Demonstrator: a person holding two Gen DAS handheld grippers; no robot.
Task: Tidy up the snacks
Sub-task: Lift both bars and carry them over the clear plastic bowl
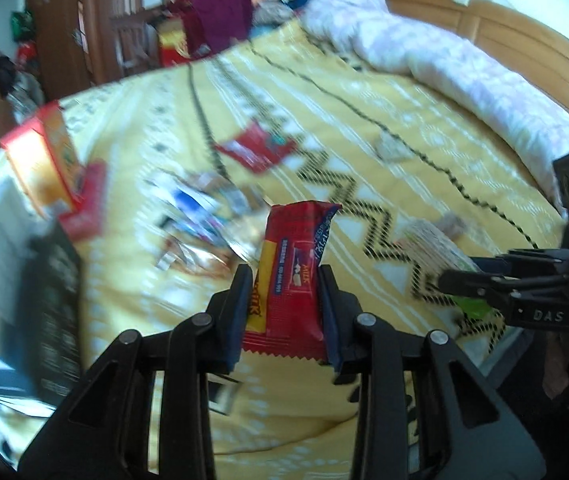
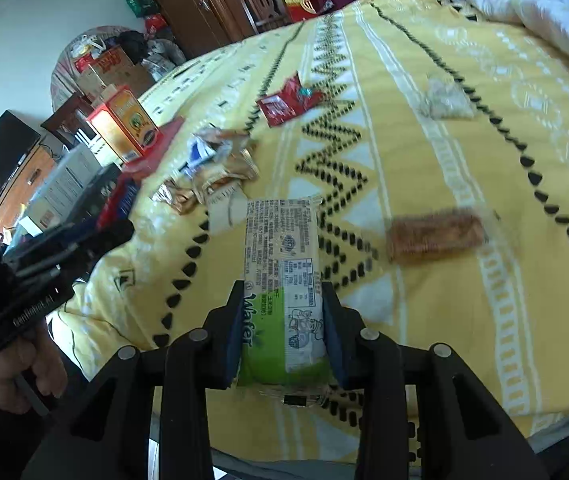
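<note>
Both our grippers hold snack packs above the yellow bedspread (image 2: pixel 424 160).

We see an upright orange carton (image 2: pixel 126 126), contents hidden; our right gripper (image 2: pixel 283 300) pinches a green wafer pack (image 2: pixel 280 264), our left gripper (image 1: pixel 286 284) a red milk bar (image 1: pixel 294 268).

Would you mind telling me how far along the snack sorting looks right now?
Nothing looks sorted yet. In hand: the left tool grips a red milk snack bar, and the right tool grips a green wafer pack. Left on the yellow bedspread: a red packet, a heap of small wrappers, a brown bar and a pale packet.
</note>
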